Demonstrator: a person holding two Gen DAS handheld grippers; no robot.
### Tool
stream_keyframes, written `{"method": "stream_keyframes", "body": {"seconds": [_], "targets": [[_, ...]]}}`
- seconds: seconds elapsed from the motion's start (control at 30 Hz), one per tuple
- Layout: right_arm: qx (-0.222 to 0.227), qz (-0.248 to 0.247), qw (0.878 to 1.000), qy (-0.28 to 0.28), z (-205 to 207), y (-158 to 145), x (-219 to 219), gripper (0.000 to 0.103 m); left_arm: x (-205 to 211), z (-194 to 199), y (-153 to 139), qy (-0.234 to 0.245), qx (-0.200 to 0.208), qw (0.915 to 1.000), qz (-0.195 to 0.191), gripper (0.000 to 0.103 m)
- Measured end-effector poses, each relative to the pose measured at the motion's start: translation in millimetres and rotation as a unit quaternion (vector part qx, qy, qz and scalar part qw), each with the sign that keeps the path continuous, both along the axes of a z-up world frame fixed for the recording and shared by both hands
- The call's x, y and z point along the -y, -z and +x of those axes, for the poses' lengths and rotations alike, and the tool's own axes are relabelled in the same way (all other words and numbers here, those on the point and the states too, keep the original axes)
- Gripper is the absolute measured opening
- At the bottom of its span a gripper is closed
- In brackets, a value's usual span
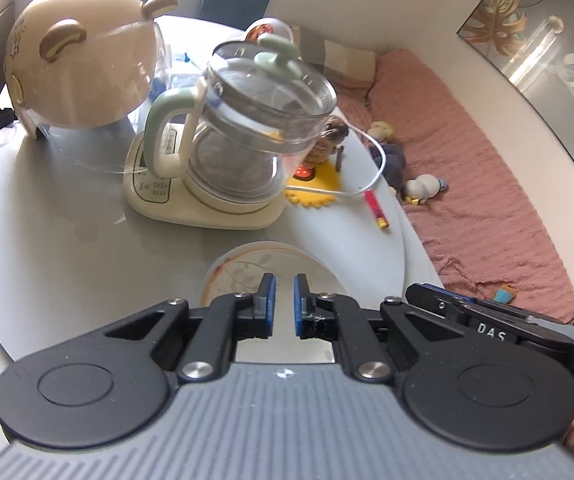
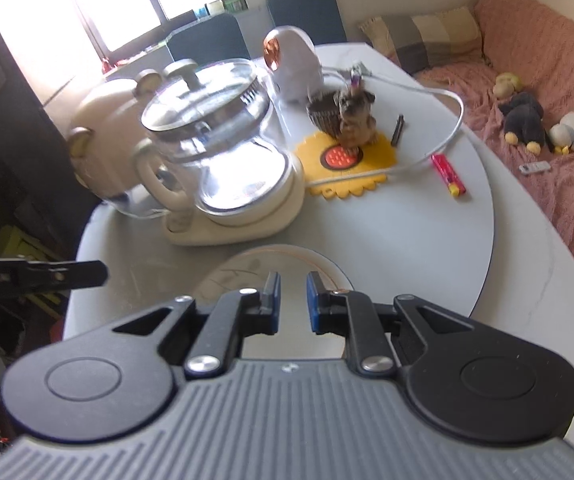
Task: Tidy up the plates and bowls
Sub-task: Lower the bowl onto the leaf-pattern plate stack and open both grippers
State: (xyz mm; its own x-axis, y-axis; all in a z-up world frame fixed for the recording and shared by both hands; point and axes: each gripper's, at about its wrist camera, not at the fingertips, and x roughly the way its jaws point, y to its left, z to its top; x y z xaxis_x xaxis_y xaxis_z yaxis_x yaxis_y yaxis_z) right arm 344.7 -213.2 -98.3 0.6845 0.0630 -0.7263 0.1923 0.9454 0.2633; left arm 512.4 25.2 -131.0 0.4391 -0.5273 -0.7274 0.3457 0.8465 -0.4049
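Observation:
A pale plate (image 1: 247, 264) with a thin orange line and a leaf drawing lies flat on the grey round table (image 1: 67, 220), near its front edge. My left gripper (image 1: 283, 280) hangs above the plate's near side, shut, with nothing between its blue pads. In the right wrist view the same plate (image 2: 255, 264) lies under my right gripper (image 2: 293, 278), whose pads stand a narrow gap apart and hold nothing. The two tools are side by side: the right tool's black body (image 1: 487, 320) shows at the left view's right edge. The plate's near half is hidden by the grippers.
A glass kettle (image 2: 215, 152) on a cream base stands just behind the plate. A cream bear-eared helmet (image 1: 79, 64) is behind it on the left. A yellow mat (image 2: 367, 184) with a dog figurine, a white cable and a red lighter (image 2: 449, 174) lie to the right. A pink sofa (image 2: 547, 80) borders the table.

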Motion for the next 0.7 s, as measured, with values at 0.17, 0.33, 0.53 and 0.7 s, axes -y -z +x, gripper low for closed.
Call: {"method": "stream_keyframes", "body": {"seconds": [0.17, 0.33, 0.53, 0.7], "targets": [[0.027, 0.003, 1.0, -0.008, -25.0, -22.0, -0.8, 0.017, 1.8, -28.9, -18.1, -0.007, 0.019, 0.9998, 0.0, 0.009], [0.045, 0.007, 0.998, -0.038, -49.2, -37.1, 3.1, 0.017, 7.5, -69.8, -39.5, -0.036, 0.046, 0.9982, 0.014, 0.009], [0.059, -0.003, 0.994, -0.093, -82.5, -49.4, 11.8, 0.017, 20.4, -123.3, -51.7, -0.072, 0.051, 0.9957, 0.026, 0.009], [0.071, 0.003, 0.992, -0.108, -110.1, -57.8, 25.4, 0.017, 34.0, -162.8, -62.4, -0.087, 0.067, 0.9934, 0.034, 0.009]]}}
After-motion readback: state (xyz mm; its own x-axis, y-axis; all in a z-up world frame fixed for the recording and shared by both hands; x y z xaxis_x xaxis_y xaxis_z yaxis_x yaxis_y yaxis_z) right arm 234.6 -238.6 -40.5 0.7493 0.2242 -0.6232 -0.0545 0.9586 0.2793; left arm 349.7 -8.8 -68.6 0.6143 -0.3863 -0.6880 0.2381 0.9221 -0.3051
